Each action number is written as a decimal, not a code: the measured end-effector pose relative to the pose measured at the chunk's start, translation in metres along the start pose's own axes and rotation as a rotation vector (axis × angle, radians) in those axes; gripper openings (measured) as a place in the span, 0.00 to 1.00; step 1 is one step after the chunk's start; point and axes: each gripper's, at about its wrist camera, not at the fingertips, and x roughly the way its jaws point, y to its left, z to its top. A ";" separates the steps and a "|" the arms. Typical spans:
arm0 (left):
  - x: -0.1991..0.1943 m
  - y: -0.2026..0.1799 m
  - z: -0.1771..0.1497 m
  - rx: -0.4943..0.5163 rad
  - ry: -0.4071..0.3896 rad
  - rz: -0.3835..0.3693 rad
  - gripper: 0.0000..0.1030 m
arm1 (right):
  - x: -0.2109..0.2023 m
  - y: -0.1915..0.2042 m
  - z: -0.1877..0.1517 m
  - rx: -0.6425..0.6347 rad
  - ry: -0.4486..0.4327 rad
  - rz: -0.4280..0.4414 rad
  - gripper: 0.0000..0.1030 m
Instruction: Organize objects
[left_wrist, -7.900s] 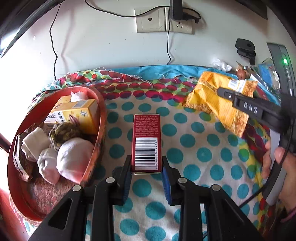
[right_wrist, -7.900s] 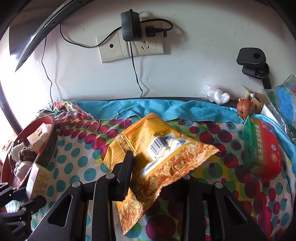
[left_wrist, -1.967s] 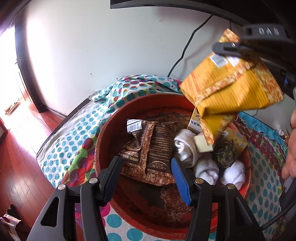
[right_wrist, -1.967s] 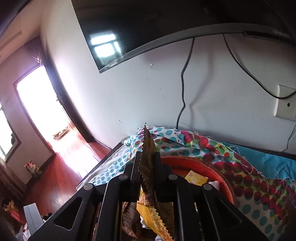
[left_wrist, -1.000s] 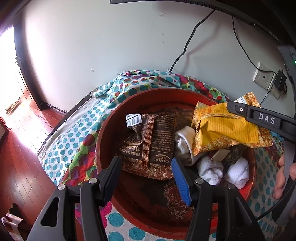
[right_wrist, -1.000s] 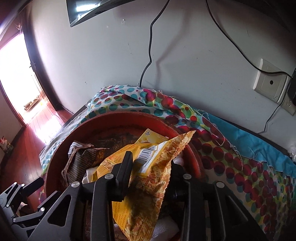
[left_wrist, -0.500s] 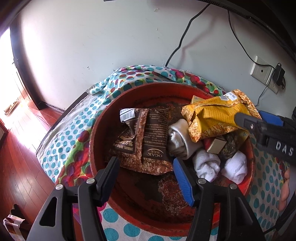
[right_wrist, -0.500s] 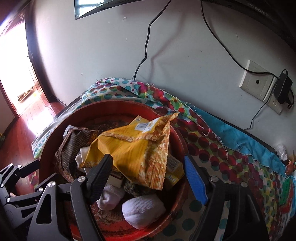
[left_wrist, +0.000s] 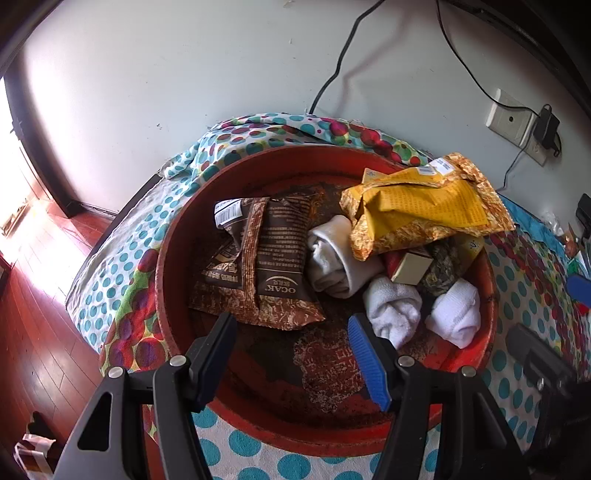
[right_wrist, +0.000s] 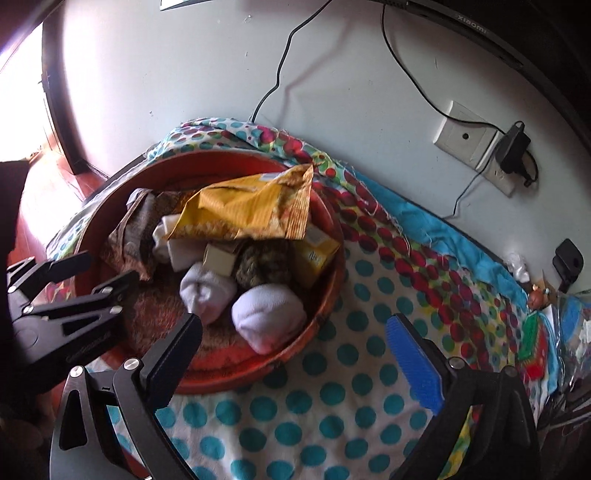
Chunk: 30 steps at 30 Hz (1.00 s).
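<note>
A round red basket (left_wrist: 168, 258) (right_wrist: 325, 299) sits on the polka-dot cloth. Inside lie a yellow snack bag (left_wrist: 424, 206) (right_wrist: 255, 206) on top at the far side, a brown snack bag (left_wrist: 266, 258), white rolled socks (left_wrist: 391, 306) (right_wrist: 269, 314), a dark knitted ball (right_wrist: 266, 264), a yellow box (right_wrist: 317, 254) and a small box (left_wrist: 410, 266). My left gripper (left_wrist: 291, 343) is open and empty over the basket's near part. My right gripper (right_wrist: 295, 350) is open and empty, above the basket's right rim and the cloth.
The polka-dot cloth (right_wrist: 332, 413) covers the table against a white wall with a socket and charger (right_wrist: 513, 155). A green and red box (right_wrist: 532, 343) and clutter lie at the far right. The table's left edge drops to a wooden floor (left_wrist: 40, 302).
My right gripper has let go of the yellow snack bag, opened wide and pulled back to the right. The bag now rests in the basket. The left gripper stays open over the basket.
</note>
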 end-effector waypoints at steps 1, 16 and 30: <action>-0.001 -0.001 0.001 0.006 0.003 -0.004 0.63 | -0.003 0.002 -0.003 0.004 0.008 -0.005 0.97; -0.004 0.000 0.004 0.018 0.049 0.028 0.69 | -0.002 0.023 -0.021 -0.027 0.100 -0.040 0.99; -0.011 -0.019 0.001 0.073 0.028 -0.014 0.69 | 0.012 0.018 -0.026 -0.024 0.152 -0.047 0.99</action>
